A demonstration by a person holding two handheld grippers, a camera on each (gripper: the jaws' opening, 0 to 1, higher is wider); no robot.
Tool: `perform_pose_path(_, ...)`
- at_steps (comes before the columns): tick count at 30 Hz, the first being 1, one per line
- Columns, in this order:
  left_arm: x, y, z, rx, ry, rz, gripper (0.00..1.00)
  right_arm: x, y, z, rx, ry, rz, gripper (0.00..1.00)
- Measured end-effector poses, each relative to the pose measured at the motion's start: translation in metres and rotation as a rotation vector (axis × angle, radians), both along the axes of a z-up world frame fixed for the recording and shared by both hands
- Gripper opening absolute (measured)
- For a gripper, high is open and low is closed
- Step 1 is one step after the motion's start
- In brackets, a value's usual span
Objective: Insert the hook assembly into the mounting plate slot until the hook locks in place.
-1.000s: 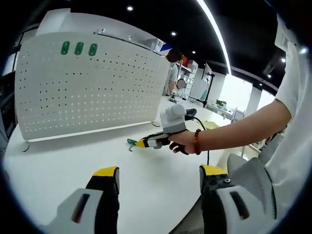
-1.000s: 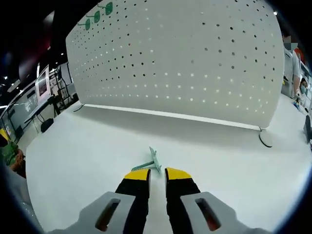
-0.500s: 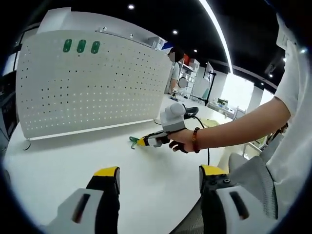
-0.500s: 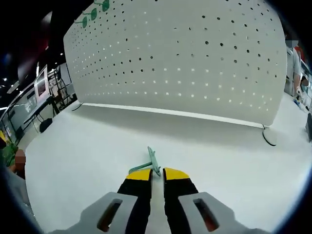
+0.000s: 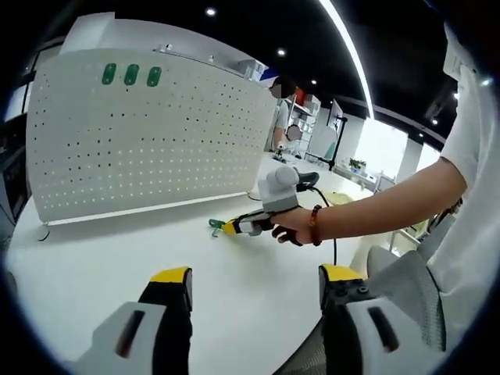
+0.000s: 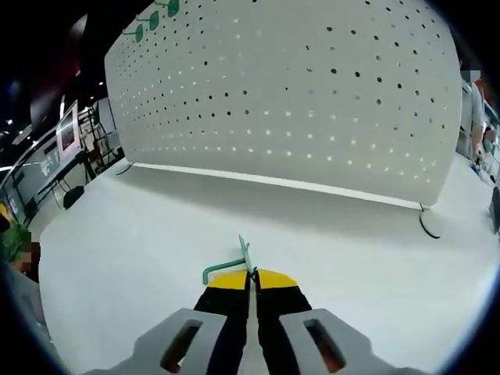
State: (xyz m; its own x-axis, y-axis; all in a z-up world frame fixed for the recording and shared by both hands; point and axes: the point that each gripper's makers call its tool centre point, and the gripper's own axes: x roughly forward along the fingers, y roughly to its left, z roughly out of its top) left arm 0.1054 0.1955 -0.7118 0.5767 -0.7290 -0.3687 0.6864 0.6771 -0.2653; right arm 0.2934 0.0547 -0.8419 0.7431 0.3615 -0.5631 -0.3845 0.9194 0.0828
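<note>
A small green hook sticks out from between the yellow tips of my right gripper, which is shut on it just above the white table. In the left gripper view that same right gripper comes in from the right, held by a person's hand, with the green hook at its tip. The white pegboard mounting plate stands upright behind it; the pegboard carries three green hooks near its top left. My left gripper hovers open over the table with nothing between its jaws.
The pegboard rests on small feet on the white table. A person's forearm with a bead bracelet reaches across from the right. Other workbenches and a person stand in the background.
My right gripper's jaws have closed together on the green hook, which was lying loose in front of them. The left gripper has stayed put.
</note>
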Motion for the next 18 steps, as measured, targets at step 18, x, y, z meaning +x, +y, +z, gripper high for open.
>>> perform_pose_path(18, 0.0, -0.003, 0.004, -0.008, -0.019, -0.008, 0.66, -0.015, 0.014, 0.024, 0.071, 0.001, 0.02, 0.01)
